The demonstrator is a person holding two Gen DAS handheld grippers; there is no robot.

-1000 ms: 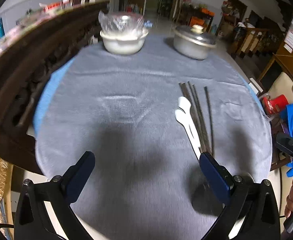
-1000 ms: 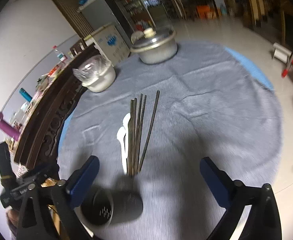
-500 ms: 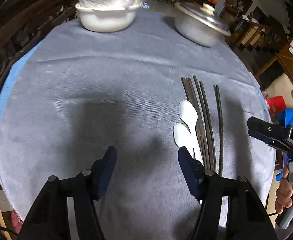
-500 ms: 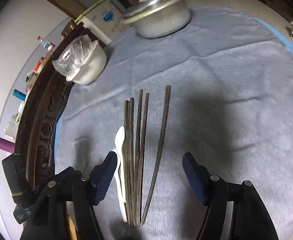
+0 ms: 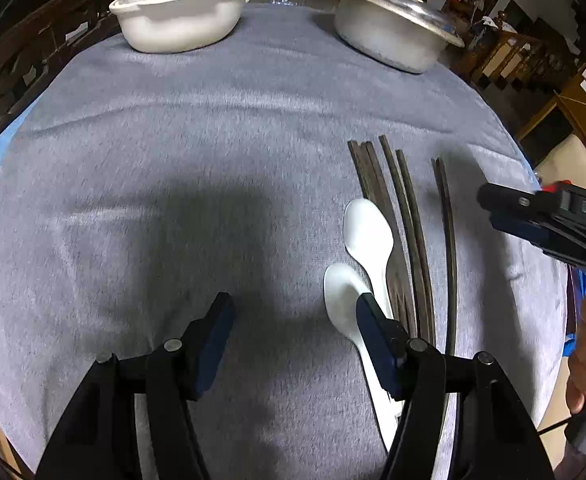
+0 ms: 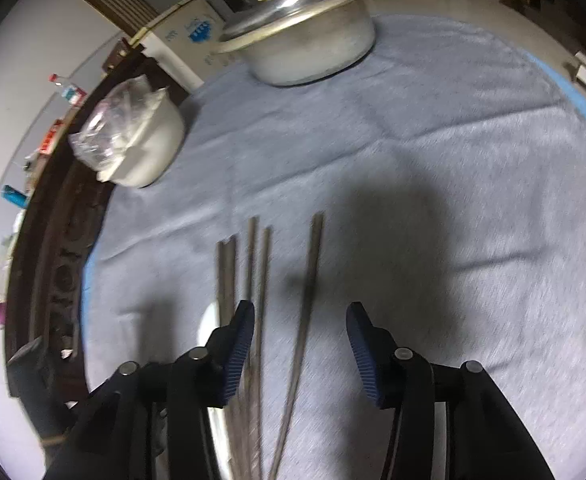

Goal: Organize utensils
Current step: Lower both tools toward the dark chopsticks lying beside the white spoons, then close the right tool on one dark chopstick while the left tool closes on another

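Dark chopsticks (image 5: 409, 236) lie flat, roughly parallel; two white spoons (image 5: 367, 236) overlap just left of them, bowls toward the lidded pot (image 5: 389, 36).

spoons (image 5: 367, 236) white | chopsticks (image 5: 411, 216) dark brown | tablecloth (image 5: 197, 128) grey

Lidded metal pot (image 5: 389, 28), plastic-covered white bowl (image 5: 181, 20) at far edge, grey tablecloth (image 5: 213, 140).

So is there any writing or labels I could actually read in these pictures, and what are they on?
"DAS": raised letters on the black body of the right hand-held gripper, cut off by the picture's edge.
Blue logo on the white box behind the lidded pot: too blurred to read.
Bottle label on the shelf: too small to read.
Nothing readable on the chopsticks or spoons.
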